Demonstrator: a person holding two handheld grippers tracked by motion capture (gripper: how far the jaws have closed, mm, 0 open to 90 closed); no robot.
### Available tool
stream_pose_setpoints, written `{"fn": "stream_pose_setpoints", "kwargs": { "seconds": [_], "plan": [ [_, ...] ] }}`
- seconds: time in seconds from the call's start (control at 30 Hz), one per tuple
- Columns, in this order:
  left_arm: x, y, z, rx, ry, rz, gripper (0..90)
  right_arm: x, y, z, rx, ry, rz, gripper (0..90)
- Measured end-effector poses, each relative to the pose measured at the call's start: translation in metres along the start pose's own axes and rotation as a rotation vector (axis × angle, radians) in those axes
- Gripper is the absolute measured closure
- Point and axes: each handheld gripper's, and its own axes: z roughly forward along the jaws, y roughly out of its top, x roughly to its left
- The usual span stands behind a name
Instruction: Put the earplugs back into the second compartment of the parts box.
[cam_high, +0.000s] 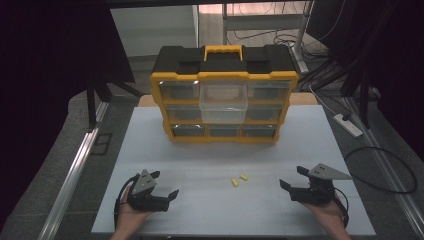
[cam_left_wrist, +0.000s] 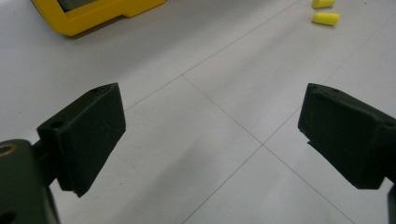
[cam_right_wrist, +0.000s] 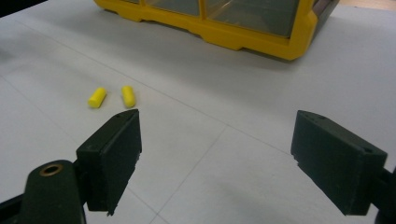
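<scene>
two yellow earplugs (cam_high: 238, 180) lie close together on the bench (cam_high: 200, 210), midway between the spread, empty left claw (cam_high: 164, 186) and right claw (cam_high: 292, 178). best to approach one plug low, straddling its narrow width, without nudging its neighbour.

Table (cam_high: 150, 150): pale grey top. Yellow and black drawer cabinet (cam_high: 224, 95) stands upright at the far middle, black handle side up; one clear drawer (cam_high: 223, 102) in the middle column is pulled out toward the person. Two yellow earplugs (cam_high: 238, 180) lie just beside each other on the near middle. Left gripper (cam_high: 164, 185) and right gripper (cam_high: 293, 177) rest either side, jaws spread, well apart from the earplugs.
</scene>
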Motion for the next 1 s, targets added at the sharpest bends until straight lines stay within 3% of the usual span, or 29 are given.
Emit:
{"fn": "stream_pose_setpoints", "kwargs": {
  "seconds": [0.2,0.67,0.87,1.0],
  "plan": [
    [-0.002,0.001,0.001,-0.001,-0.002,0.006,7.6,0.007,0.005,-0.001,0.023,0.012,-0.015,17.8],
    [-0.004,0.001,0.0,-0.004,0.0,0.008,7.7,0.023,0.033,0.019,0.048,0.065,-0.072,18.3],
    [-0.005,0.0,-0.002,-0.01,0.009,0.008,7.8,0.035,0.052,0.038,0.096,0.093,-0.134,18.0],
    [-0.006,-0.001,-0.002,-0.004,0.007,0.014,7.8,0.041,0.059,0.051,0.134,0.106,-0.15,17.9]
  ]
}}
